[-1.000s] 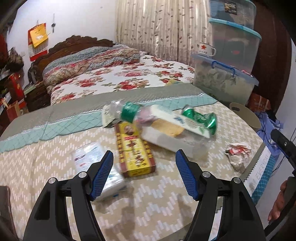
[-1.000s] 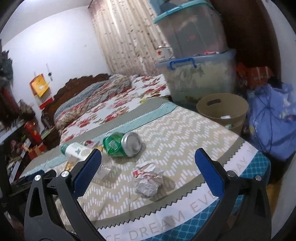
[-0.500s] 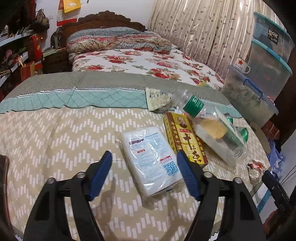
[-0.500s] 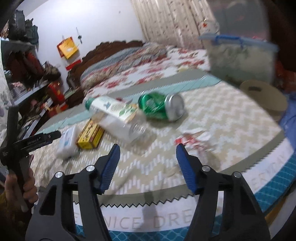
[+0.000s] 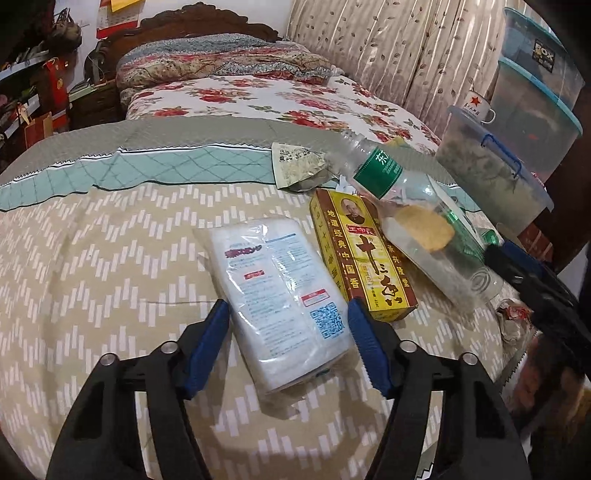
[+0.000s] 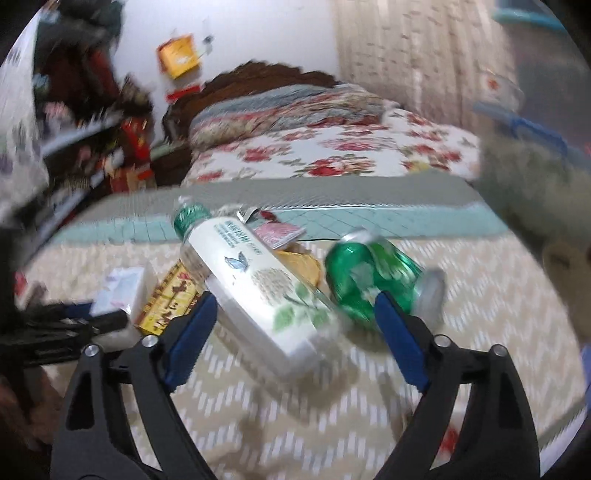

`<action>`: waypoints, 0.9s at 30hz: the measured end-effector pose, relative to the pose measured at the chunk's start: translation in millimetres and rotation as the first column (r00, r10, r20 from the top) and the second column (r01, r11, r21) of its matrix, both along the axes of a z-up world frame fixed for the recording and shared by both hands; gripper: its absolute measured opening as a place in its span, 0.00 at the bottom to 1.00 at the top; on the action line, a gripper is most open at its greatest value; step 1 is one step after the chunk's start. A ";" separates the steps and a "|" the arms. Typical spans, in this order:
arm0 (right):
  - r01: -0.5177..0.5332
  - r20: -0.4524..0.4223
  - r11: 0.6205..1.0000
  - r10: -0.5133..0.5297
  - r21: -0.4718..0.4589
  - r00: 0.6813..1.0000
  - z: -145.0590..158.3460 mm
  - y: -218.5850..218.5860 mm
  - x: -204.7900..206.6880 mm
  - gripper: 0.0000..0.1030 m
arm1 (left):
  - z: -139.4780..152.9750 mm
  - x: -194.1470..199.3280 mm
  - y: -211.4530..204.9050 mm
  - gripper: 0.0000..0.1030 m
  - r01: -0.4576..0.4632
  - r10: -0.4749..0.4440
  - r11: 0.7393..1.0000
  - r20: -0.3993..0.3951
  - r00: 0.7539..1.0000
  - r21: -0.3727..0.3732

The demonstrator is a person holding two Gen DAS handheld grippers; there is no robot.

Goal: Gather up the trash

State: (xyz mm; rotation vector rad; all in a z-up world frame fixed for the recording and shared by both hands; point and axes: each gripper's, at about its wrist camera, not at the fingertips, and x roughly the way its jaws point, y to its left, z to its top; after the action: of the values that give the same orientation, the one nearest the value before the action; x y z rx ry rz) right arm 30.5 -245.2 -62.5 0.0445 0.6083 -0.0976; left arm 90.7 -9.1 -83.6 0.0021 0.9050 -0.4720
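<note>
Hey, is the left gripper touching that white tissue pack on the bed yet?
Cannot tell. In the left wrist view the left gripper straddles the white tissue pack, its fingertips right at the pack's edges; no clear gap or contact shows.

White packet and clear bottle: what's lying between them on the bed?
In the left wrist view, a yellow box lies between the white packet and the clear bottle.

White tissue pack [image 5: 280, 302], yellow box [image 5: 360, 254], clear bottle [image 5: 413, 218] lying side by side

Ahead of your jaws the bed [image 5: 110, 258] runs to a carved wooden headboard [image 5: 207, 31] against a white wall [image 6: 258, 40]; curtains [image 5: 406, 62] hang right, cluttered shelves [image 5: 26, 81] left.
</note>
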 end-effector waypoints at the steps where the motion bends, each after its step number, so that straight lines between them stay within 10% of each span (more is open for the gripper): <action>1: -0.022 -0.022 0.999 0.021 -0.026 1.000 -2.9 2.7 7.6 0.85 | 0.0 -0.1 2.3 0.57 0.001 -0.001 1.000 -0.001 1.000 -0.008; 7: -0.174 -0.085 0.985 0.174 0.017 0.981 -3.6 31.2 -6.3 0.62 | 3.8 -1.3 15.8 0.53 -0.014 0.014 1.000 0.002 1.000 -0.014; 13: -0.292 -0.081 0.956 0.294 0.039 0.952 -12.6 72.2 -40.1 0.67 | 8.0 -0.8 19.1 0.63 -0.052 0.052 0.999 0.006 0.999 0.014; 20: -0.197 -0.064 0.976 0.203 0.094 0.977 -13.6 58.2 -36.3 0.79 | 11.8 -5.3 1.8 0.79 -0.039 0.037 0.998 0.034 0.999 0.056; 27: -0.116 -0.068 0.956 0.139 0.269 0.988 -15.4 28.6 -12.8 0.81 | -8.9 -1.0 -6.6 0.67 -0.021 0.021 0.996 -0.004 1.000 0.092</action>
State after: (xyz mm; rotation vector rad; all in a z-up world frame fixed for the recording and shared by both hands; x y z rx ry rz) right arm 17.8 -216.6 -77.9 0.2605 0.7065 0.1087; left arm 89.7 -15.6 -92.5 0.0754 0.9300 -0.4105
